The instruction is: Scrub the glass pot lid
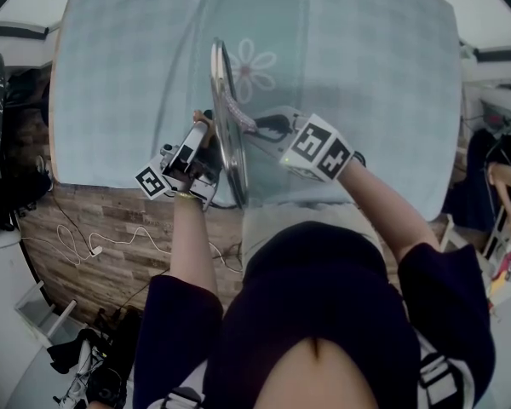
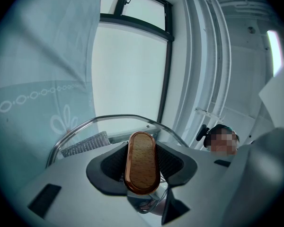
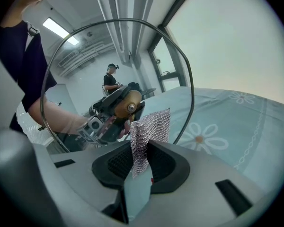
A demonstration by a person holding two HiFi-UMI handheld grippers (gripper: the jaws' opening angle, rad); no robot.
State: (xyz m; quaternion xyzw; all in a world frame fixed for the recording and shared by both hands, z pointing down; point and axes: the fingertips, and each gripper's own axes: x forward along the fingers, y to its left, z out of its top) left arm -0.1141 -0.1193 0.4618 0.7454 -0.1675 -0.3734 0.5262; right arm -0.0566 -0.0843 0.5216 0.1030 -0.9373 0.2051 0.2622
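lid: glass pot lid (image 1: pixel 227 118) stands on edge over the table (image 1: pixel 375 75), between my two grippers
left: my left gripper (image 1: pixel 203 140) is left of the lid, knob (image 2: pixel 142 162) between its jaws
right: my right gripper (image 1: pixel 264 128) is right of the lid, mesh scrubber (image 3: pixel 149 129) between its jaws, just beside the glass
me: table in front, near edge at my body

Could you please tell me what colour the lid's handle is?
Light wooden-brown handle with a coppery edge; clearest in the left gripper view.
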